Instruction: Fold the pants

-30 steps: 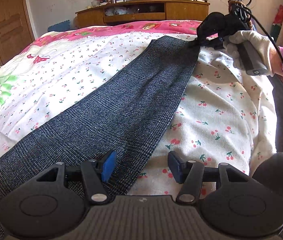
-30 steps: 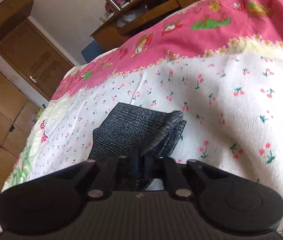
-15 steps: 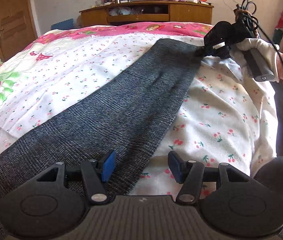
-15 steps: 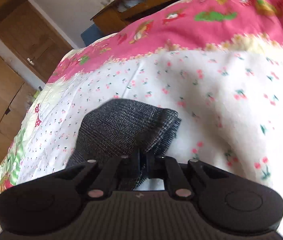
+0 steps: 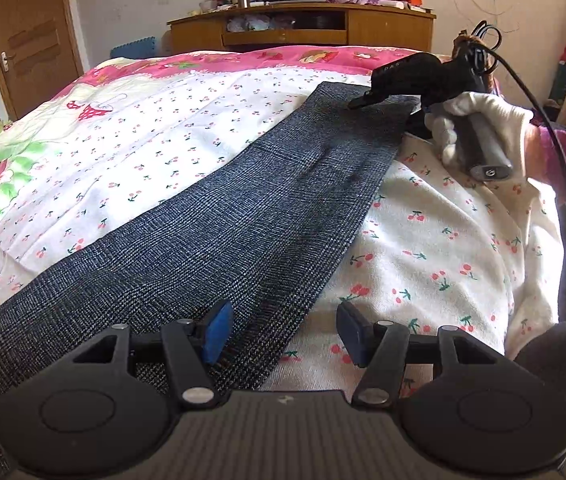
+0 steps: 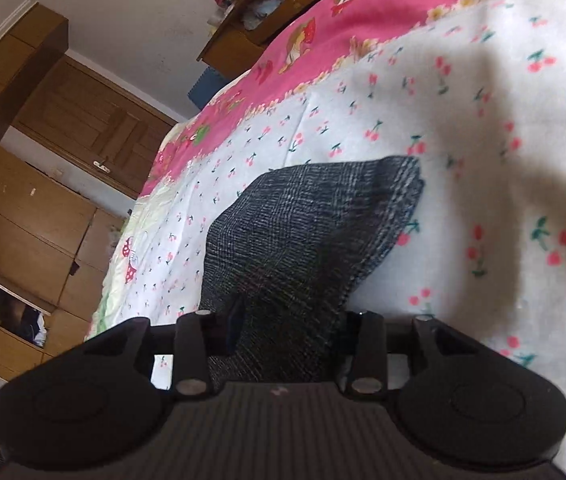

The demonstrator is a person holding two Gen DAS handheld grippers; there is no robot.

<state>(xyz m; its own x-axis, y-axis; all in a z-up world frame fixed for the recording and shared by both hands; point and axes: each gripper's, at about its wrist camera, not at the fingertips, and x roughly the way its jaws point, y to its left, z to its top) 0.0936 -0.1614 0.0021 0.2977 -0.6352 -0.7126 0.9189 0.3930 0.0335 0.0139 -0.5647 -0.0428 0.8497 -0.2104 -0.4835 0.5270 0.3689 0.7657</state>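
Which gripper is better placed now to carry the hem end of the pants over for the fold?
Right. The right gripper has the hem of the pants between its open fingers; the left gripper is open at the near side edge.

Place: we were in a home bedroom
Clues: cherry-print bedspread (image 5: 171, 152), wooden TV cabinet (image 5: 387, 30), wooden door (image 5: 31, 36)

Pants (image 5: 243, 220): dark grey-blue check weave, laid flat as one long band on the bed. Near edge passes between the open left jaws. Far hem end (image 6: 323, 216) runs forward from between the open right jaws, layers stacked.
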